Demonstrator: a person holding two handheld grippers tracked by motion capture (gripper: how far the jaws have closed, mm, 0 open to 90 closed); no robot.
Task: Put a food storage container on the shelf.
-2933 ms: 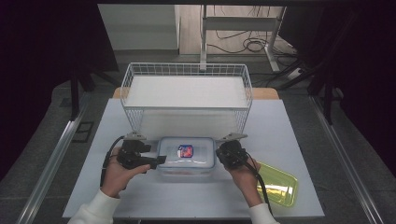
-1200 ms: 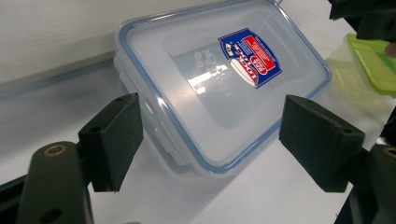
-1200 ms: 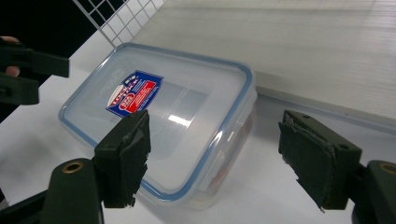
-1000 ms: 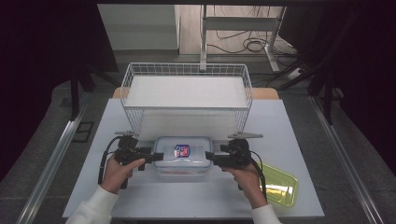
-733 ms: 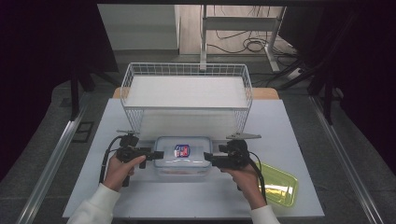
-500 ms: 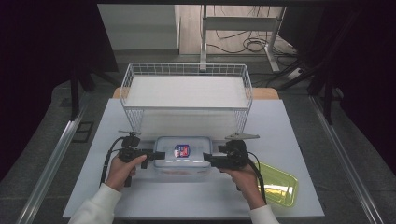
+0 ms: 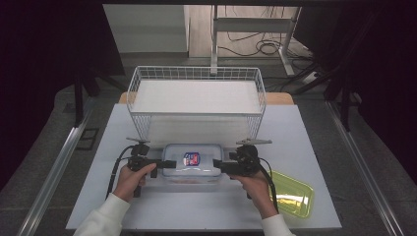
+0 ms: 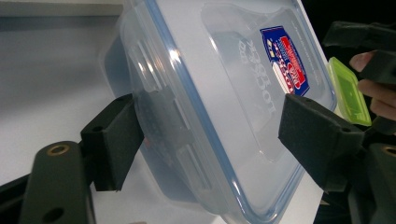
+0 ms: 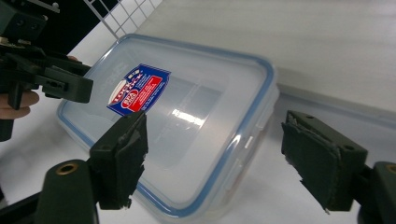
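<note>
A clear plastic container (image 7: 192, 164) with a blue-rimmed lid and a red and blue label lies flat on the white table (image 7: 314, 147), near its front. My left gripper (image 7: 167, 164) points at its left end. In the left gripper view the container's (image 8: 224, 93) end sits between the wide jaws of my left gripper (image 8: 217, 135); one pad (image 8: 112, 140) rests by the side latch, the other hangs over the lid. My right gripper (image 7: 220, 168) faces the right end. Its jaws (image 9: 219, 158) have just been opening, and the container's (image 9: 187, 121) end lies between them untouched.
A white wire basket (image 7: 196, 114) stands just behind the container. A yellow-green tray (image 7: 290, 194) lies at the front right, close to the right forearm. Dark floor, cables and table legs lie beyond the table's far edge.
Both grippers have swung from the container's near corners to point level at its two ends. Over the last second the left gripper sank slightly; the container stayed put.
</note>
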